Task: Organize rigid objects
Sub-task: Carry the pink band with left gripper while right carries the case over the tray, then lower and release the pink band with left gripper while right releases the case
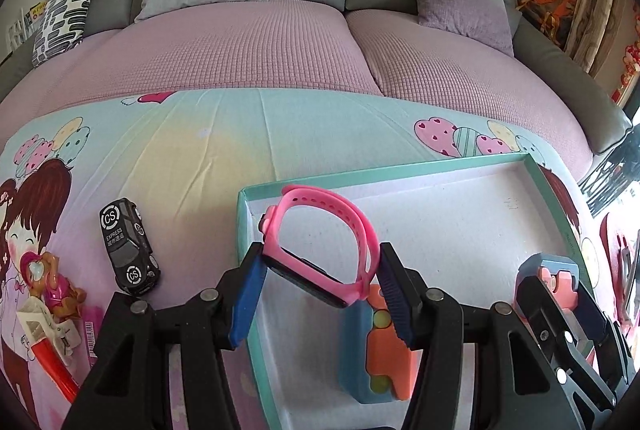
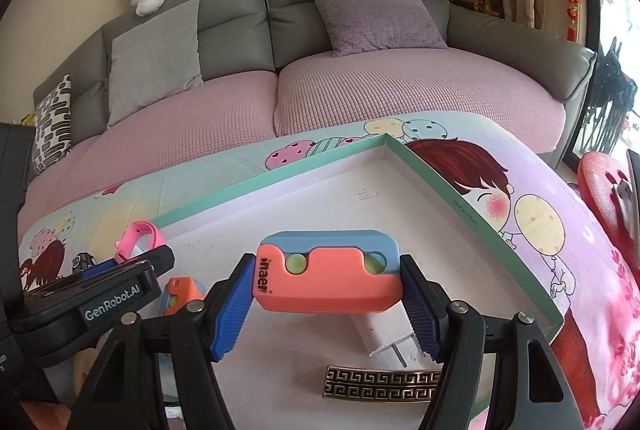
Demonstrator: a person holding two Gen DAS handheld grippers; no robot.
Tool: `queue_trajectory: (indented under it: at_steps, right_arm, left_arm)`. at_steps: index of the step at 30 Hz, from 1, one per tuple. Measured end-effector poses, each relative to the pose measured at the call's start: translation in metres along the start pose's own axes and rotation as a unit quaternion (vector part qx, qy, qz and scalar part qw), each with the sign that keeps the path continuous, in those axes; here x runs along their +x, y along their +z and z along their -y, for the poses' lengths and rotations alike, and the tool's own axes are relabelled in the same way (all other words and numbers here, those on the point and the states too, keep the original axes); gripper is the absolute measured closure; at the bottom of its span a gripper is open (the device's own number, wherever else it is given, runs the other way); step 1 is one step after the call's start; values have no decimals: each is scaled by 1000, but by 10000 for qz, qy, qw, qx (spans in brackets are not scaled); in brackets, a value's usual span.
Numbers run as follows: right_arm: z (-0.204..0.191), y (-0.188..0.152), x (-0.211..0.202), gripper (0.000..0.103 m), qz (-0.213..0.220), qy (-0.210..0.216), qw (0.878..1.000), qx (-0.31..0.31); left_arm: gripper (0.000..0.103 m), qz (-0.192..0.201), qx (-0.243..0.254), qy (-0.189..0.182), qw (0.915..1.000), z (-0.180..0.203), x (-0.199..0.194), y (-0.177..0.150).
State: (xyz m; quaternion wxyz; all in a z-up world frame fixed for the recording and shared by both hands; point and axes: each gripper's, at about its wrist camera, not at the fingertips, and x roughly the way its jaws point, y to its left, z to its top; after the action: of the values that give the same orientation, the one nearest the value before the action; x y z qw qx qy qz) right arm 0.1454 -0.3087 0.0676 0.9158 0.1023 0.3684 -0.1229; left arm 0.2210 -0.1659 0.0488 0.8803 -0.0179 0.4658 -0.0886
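My left gripper (image 1: 322, 262) is shut on a pink wristwatch (image 1: 332, 230), its blue pads pressing the strap from both sides above the left end of the teal box (image 1: 400, 172). Below the watch, an orange-and-blue block (image 1: 376, 350) lies in the box. My right gripper (image 2: 328, 270) is shut on a second orange-and-blue block (image 2: 326, 278), held above the box floor (image 2: 400, 198). The left wrist view shows that gripper (image 1: 556, 282) at the right, and the right wrist view shows the left gripper (image 2: 132, 262) with the watch (image 2: 140, 236).
A white plug (image 2: 384, 334) and a brass patterned plate (image 2: 380, 384) lie in the box under the right gripper. Left of the box, a black toy car (image 1: 128, 248) and a small figure toy (image 1: 60, 290) rest on the cartoon cloth. A sofa (image 1: 240, 42) stands behind and a red stool (image 2: 604, 186) to the right.
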Motion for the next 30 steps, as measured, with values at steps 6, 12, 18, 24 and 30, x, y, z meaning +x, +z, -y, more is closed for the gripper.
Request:
queue_trajectory:
  at_steps: [6, 12, 18, 24, 30]
  right_arm:
    - [-5, -2, 4, 31, -99, 9, 9999, -108]
    - [-7, -2, 6, 30, -132, -13, 9997, -194]
    - [-12, -2, 7, 29, -170, -29, 9994, -294]
    - [-24, -2, 1, 9, -78, 71, 9989, -451]
    - [-36, -4, -1, 0, -35, 46, 9978, -653]
  left_arm:
    - [45, -19, -52, 41, 10000, -3, 1, -2]
    - [44, -5, -118, -80, 9999, -6, -6, -4]
    - [34, 83, -175, -11, 9998, -9, -23, -5]
    - [34, 214, -276, 188, 9992, -24, -42, -6]
    - [31, 257, -481, 554, 9970, -51, -52, -11]
